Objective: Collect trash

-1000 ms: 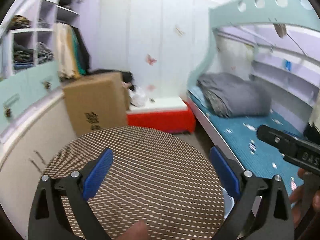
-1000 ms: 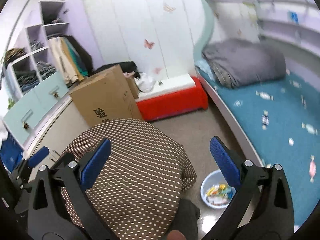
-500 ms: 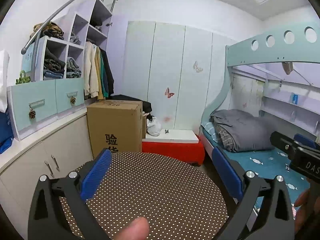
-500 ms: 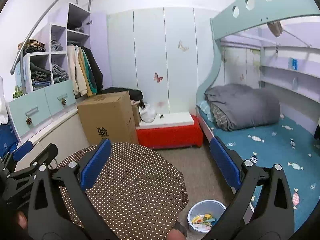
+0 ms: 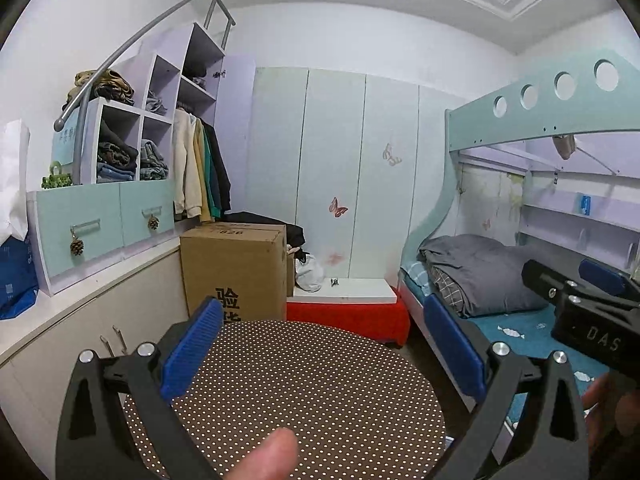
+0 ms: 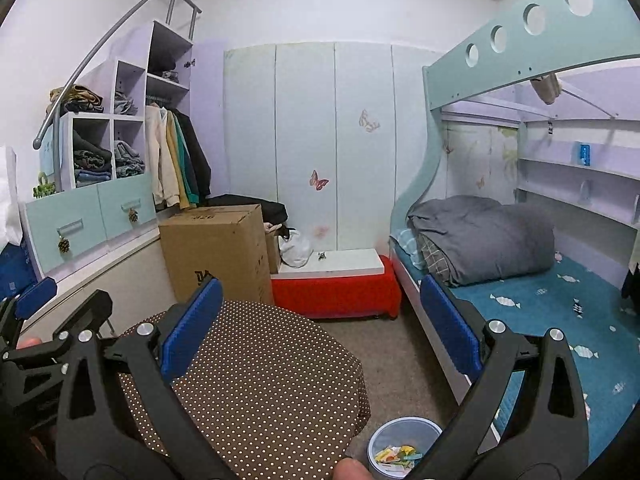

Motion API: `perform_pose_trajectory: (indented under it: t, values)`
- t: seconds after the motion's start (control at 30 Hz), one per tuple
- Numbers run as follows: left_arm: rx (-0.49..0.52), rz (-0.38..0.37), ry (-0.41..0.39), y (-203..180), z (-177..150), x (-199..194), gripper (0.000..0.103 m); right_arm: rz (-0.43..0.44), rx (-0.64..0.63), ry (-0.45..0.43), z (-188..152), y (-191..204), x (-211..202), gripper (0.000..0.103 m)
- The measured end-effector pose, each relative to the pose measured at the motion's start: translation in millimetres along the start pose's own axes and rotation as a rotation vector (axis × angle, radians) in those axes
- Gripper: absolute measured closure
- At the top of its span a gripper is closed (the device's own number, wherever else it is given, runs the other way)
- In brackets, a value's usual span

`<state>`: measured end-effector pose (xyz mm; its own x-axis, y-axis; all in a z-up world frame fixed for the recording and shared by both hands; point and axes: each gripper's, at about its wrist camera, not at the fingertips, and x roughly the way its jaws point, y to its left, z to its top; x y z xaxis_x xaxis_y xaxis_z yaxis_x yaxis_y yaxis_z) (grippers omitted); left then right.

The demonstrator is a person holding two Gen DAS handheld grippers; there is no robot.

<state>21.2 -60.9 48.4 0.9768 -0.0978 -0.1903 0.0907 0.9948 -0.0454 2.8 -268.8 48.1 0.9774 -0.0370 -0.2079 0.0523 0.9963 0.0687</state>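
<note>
A small blue bin [image 6: 400,446] with colourful wrappers inside stands on the floor between the round table and the bed, low in the right wrist view. Candy wrappers [image 6: 506,301] lie scattered on the blue bed sheet. My left gripper [image 5: 320,354] is open and empty above the brown dotted table [image 5: 320,392]. My right gripper [image 6: 316,330] is open and empty, held above the table's right edge and the floor. The right gripper also shows at the right of the left wrist view [image 5: 588,300].
A cardboard box [image 6: 220,252] and a red bench [image 6: 336,292] with a white top stand behind the table. A bunk bed [image 6: 520,280] with a grey duvet [image 6: 484,236] fills the right. Cabinets, drawers and shelves with clothes line the left wall.
Both grippers have tilted up from looking down at the table to looking level across the room. Both stay open and empty.
</note>
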Motion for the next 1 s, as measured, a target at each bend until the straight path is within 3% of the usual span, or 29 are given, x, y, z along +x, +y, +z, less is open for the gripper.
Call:
perform_pose_trajectory:
  t: [1.0]
  values:
    - [-0.012, 0.044, 0.008, 8, -10, 2, 0.004, 0.024, -0.017, 0.020, -11, 17, 4, 0.006]
